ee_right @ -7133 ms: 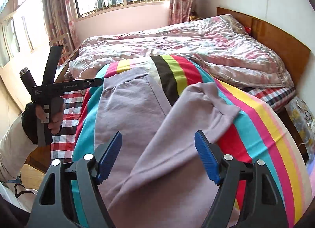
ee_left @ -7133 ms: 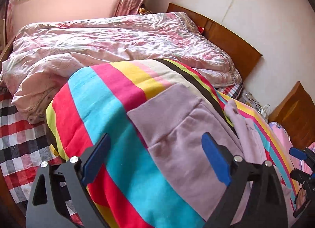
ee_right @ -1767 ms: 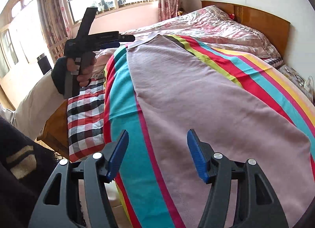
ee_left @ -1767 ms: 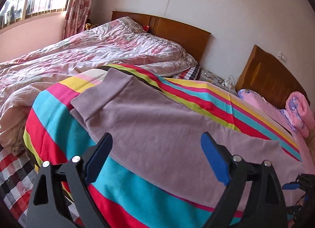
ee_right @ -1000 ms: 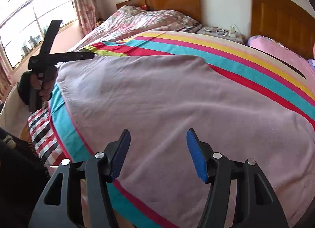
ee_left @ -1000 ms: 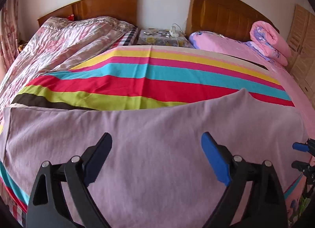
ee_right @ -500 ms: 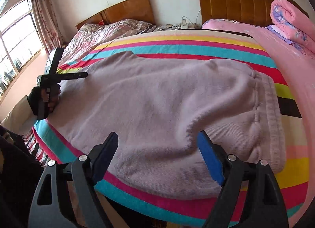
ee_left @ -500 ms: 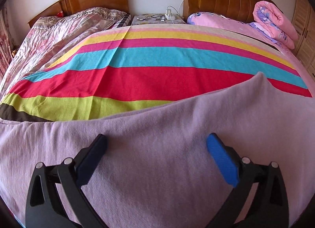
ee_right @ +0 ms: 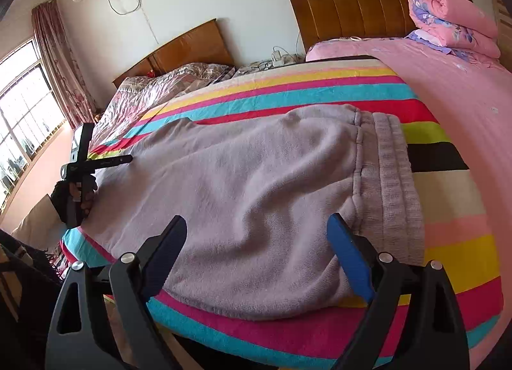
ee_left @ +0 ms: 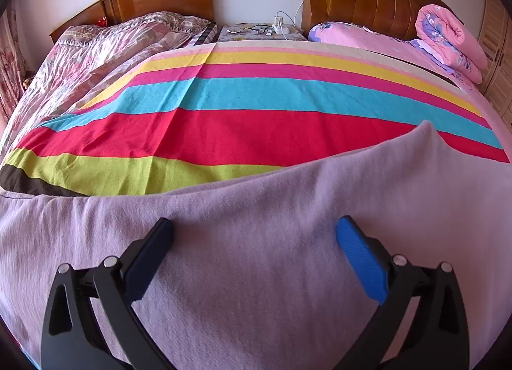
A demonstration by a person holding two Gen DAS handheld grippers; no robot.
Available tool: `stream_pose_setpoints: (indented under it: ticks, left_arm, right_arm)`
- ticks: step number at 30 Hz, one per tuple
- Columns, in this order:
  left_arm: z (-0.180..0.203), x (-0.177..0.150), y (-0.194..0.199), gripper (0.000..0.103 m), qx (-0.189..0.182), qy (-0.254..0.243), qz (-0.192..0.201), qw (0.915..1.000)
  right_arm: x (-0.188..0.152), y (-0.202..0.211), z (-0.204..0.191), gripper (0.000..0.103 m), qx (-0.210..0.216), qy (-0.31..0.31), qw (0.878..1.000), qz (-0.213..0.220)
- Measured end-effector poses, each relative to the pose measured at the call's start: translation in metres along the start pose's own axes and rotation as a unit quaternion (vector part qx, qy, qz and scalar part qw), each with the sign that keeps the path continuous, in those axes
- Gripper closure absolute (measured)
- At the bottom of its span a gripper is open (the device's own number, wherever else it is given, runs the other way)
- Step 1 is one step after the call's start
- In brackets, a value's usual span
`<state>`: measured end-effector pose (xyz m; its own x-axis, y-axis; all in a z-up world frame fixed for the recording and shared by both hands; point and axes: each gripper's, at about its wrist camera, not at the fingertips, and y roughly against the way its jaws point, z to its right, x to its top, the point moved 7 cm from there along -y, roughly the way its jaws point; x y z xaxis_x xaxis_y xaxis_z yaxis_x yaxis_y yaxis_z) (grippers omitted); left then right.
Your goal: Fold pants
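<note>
While pants fill left view — right shows waistband.

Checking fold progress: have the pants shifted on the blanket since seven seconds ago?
Yes. The pants, earlier with legs splayed apart, now lie doubled lengthwise across the striped blanket.

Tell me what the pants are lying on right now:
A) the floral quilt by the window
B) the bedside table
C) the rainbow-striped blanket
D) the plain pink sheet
C: in the right wrist view the lilac pants lie spread flat on the striped blanket, waistband toward the plain pink sheet.
</note>
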<state>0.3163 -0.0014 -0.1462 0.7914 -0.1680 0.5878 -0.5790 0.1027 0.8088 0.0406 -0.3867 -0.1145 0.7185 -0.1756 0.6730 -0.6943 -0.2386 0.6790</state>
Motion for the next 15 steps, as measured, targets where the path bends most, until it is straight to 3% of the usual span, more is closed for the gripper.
stream_pose_setpoints:
  ticks: [3, 6, 11, 15]
  left_arm:
    - [0.0, -0.001, 0.001, 0.001, -0.001, 0.001, 0.001, 1.0]
    - [0.0, -0.001, 0.001, 0.001, -0.001, 0.001, 0.001, 1.0]
    - [-0.004, -0.002, 0.007, 0.001, -0.009, 0.011, 0.01, 0.9998]
    - [-0.03, 0.001, 0.047, 0.001, -0.049, 0.064, 0.081, 0.9935]
  right_arm:
    - [-0.009, -0.011, -0.005, 0.015, -0.031, 0.045, 0.998, -0.027]
    - [-0.008, -0.006, -0.002, 0.015, -0.034, 0.039, 0.998, -0.032]
    - [0.02, 0.002, -0.016, 0.015, -0.065, 0.005, 0.998, 0.013]
    - [0.056, -0.021, -0.08, 0.015, -0.032, 0.046, 0.998, 0.034]
